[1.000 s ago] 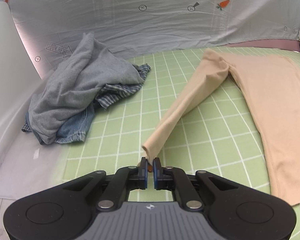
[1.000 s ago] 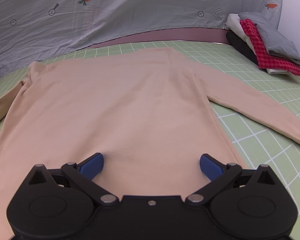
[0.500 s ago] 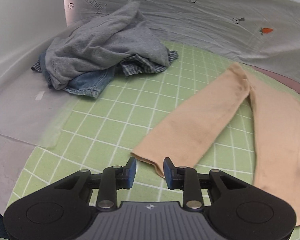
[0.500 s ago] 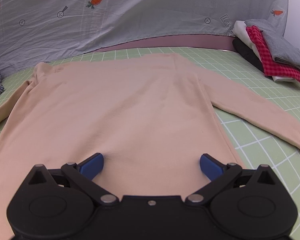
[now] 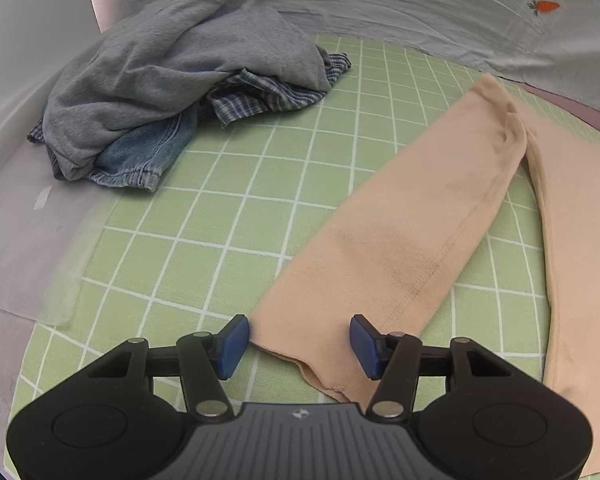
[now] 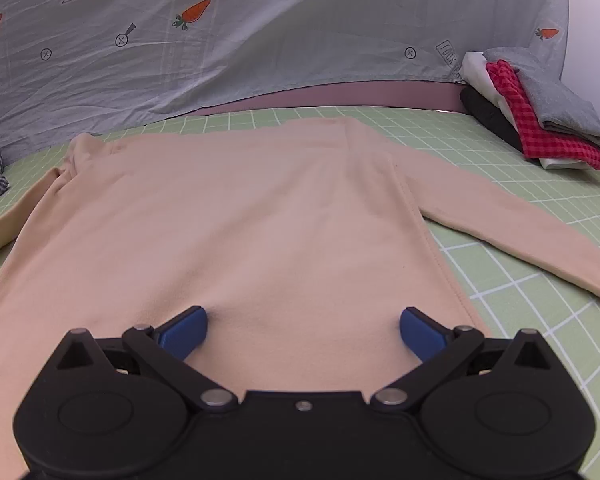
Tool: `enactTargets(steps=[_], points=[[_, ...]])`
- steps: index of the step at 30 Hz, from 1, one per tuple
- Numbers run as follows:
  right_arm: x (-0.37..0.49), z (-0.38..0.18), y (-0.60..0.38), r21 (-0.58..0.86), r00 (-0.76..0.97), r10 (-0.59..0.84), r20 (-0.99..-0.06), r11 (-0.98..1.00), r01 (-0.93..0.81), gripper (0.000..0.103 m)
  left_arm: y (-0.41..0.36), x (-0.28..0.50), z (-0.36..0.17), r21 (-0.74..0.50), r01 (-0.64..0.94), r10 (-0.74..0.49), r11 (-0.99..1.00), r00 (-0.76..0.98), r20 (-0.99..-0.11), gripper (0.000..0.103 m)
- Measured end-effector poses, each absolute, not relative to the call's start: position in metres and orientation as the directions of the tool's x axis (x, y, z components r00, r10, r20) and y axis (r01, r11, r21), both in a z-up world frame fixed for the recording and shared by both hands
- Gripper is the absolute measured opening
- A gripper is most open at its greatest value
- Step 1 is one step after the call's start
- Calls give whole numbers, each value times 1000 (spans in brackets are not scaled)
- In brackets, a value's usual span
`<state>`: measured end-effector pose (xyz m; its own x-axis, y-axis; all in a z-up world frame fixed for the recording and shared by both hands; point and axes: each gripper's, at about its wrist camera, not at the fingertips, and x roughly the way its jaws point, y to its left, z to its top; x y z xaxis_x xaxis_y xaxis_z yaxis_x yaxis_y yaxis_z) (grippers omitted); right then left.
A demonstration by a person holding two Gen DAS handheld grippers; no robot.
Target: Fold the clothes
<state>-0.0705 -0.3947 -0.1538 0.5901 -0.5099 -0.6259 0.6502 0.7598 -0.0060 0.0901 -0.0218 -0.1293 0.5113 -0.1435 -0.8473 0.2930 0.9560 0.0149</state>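
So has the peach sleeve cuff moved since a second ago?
Yes. The sleeve cuff now lies flat on the green grid mat, no longer lifted. The left gripper is opening, its jaws clear of it.

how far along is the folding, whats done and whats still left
Done: a folded stack sits at the mat's far right corner. In hand: the beige top lies spread flat with both sleeves out; the left gripper is opening, its sleeve cuff lying loose between the jaws, and the right gripper stands open over the hem. No fold made yet. Left: this top, plus the rumpled pile.
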Motion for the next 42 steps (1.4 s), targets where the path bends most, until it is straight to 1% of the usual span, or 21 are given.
enactTargets(steps=[2, 3, 4, 7, 9, 13, 16, 20, 23, 24, 26, 27, 28, 31, 32, 34, 36, 39, 42], points=[[-70, -154, -395, -6, 590, -510, -626, 760, 650, 103, -25, 89, -128, 14, 313, -156, 950, 511, -845, 41], [-70, -154, -395, -6, 590, -510, -626, 760, 650, 103, -25, 89, -128, 17, 313, -154, 950, 514, -844, 21], [-70, -154, -395, -6, 590, -510, -626, 760, 650, 103, -25, 90, -127, 21, 312, -152, 950, 518, -842, 6], [-70, -154, -395, -7, 590, -510, -626, 760, 650, 103, -24, 92, -126, 31, 311, -146, 950, 529, -836, 5], [-70, -154, -394, -7, 589, -511, -626, 759, 651, 103, -19, 96, -121, 82, 274, -93, 958, 571, -816, 5], [-70, -154, -394, -7, 589, -512, -625, 759, 651, 103, 1, 106, -104, 129, 172, -14, 977, 650, -760, 5], [-70, -154, -394, -7, 589, -512, -625, 759, 652, 103, 11, 109, -100, 166, 123, 39, 978, 680, -732, 5], [-70, -154, -394, -7, 589, -513, -625, 758, 652, 103, 15, 112, -111, 196, 119, 69, 973, 664, -744, 5], [-70, -155, -394, -8, 589, -513, -625, 758, 652, 103, 15, 113, -117, 196, 122, 73, 973, 643, -762, 6], [-70, -155, -394, -8, 589, -513, -625, 758, 652, 103, 15, 113, -117, 190, 111, 77, 975, 639, -766, 10], [-70, -155, -395, -8, 589, -512, -625, 758, 652, 103, 16, 113, -118, 178, 88, 84, 980, 629, -772, 12], [-70, -155, -395, -8, 589, -512, -625, 759, 651, 103, 17, 113, -118, 172, 76, 87, 982, 625, -776, 20], [-71, -155, -395, -8, 589, -512, -625, 759, 651, 103, 17, 111, -116, 162, 67, 85, 984, 628, -774, 30], [-70, -154, -396, -6, 587, -504, -634, 762, 648, 103, 15, 106, -111, 143, 56, 74, 988, 639, -765, 42], [-70, -152, -398, -4, 582, -493, -647, 765, 644, 103, 12, 103, -109, 145, 65, 69, 987, 644, -762, 44], [-69, -148, -404, 6, 564, -463, -684, 770, 639, 103, 8, 97, -106, 152, 80, 64, 985, 650, -757, 54], [-76, -143, -411, 18, 546, -445, -710, 763, 646, 103, 5, 88, -105, 162, 92, 63, 982, 654, -754, 57], [-100, -140, -423, 36, 526, -458, -716, 729, 684, 103, 4, 75, -106, 156, 99, 56, 983, 644, -763, 57], [-125, -139, -432, 30, 497, -482, -722, 696, 718, 102, 0, 64, -108, 160, 111, 55, 981, 631, -774, 63]])
